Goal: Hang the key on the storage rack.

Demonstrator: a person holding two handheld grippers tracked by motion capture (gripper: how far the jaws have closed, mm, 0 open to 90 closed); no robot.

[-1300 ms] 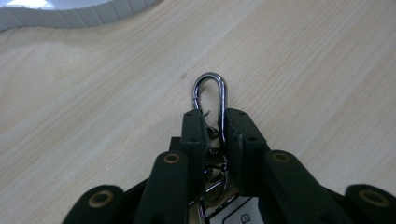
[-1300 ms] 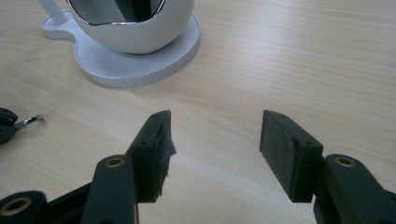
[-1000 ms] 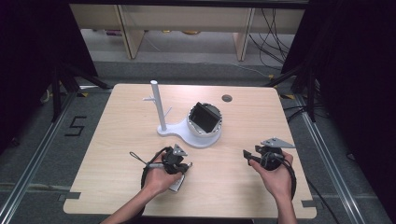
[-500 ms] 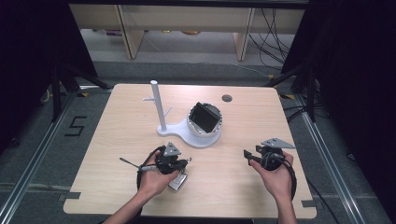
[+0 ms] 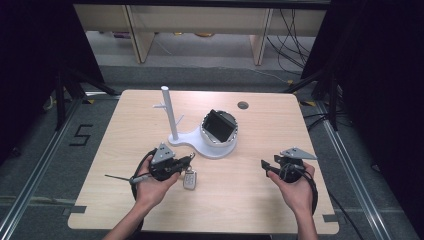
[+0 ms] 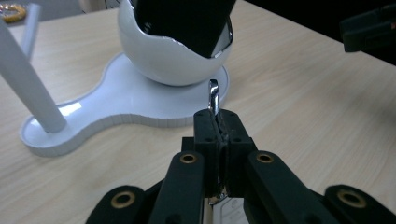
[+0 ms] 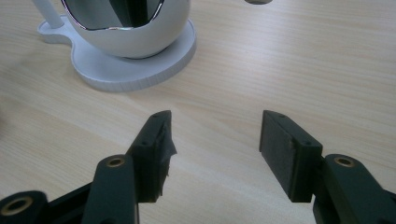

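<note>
High view: pale wood counter [image 5: 250, 200], white stand [image 5: 200, 142] near its middle, with a thin upright post [image 5: 170, 115] on the left of its base and a white egg-shaped cup [image 5: 220, 132] on the right holding a dark slab [image 5: 220, 125]. Left gripper [image 5: 187, 161] sits just in front of the stand's base, held in the person's left hand [image 5: 150, 187]. A key fob [image 5: 190, 179] hangs just below it, close over the counter. Right gripper [image 5: 265, 167] is well apart to the right, in the right hand [image 5: 297, 187], near the counter's right side, nothing near its tips.

Left gripper view: the left gripper [image 6: 217, 122] has its jaws pressed together on a metal key ring [image 6: 214, 95], which sticks up between the pads; the fob's pale body [image 6: 229, 212] peeks out under the jaws. Stand base [image 6: 126, 107] and cup [image 6: 168, 56] lie right ahead, post [image 6: 28, 88] to the left. The ring is apart from the stand.

Right gripper view: right gripper [image 7: 215, 135] jaws spread wide, bare counter [image 7: 280, 70] between them. Stand base [image 7: 135, 70] and cup [image 7: 130, 32] ahead to the left, not touched.
</note>
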